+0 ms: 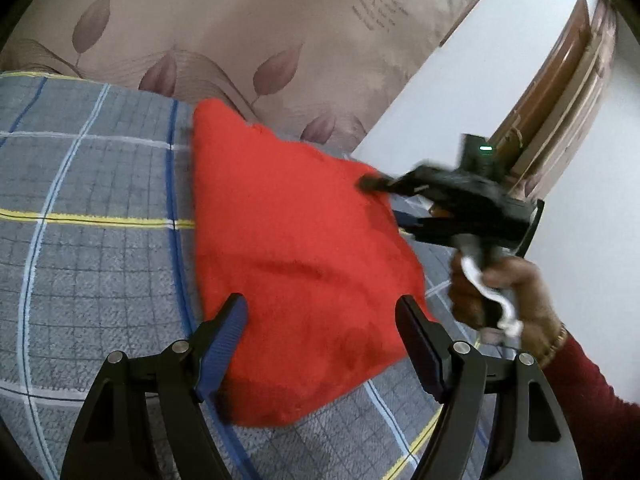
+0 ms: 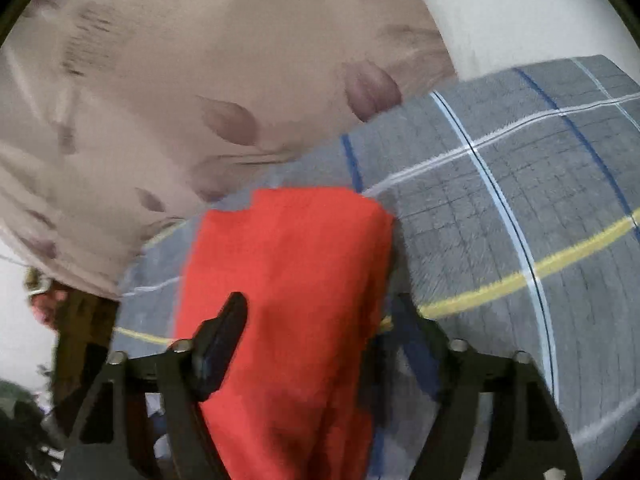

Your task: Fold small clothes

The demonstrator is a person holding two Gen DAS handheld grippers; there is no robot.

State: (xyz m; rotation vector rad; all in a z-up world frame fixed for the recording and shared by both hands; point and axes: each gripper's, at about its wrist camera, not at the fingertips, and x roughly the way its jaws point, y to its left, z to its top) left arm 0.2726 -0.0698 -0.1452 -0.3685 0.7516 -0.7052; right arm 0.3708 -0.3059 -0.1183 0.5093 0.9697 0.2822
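1. Left side of the bed is just bare plaid sheet, nothing to fold there.
2. Left gripper hangs over the near edge of the red cloth, jaws wide apart, pads not pressing anything.
3. The cloth sits mid-bed, bunched into a rough triangle, far corner up by the leaf-print headboard.
4. Right gripper is at the cloth's right edge (blurry, so I can't tell whether it's pinching). From its own camera the jaws look parted with cloth between them.
5. My read: mid-fold. Next it needs a firm pinch on a corner, then flattening the bunch out.
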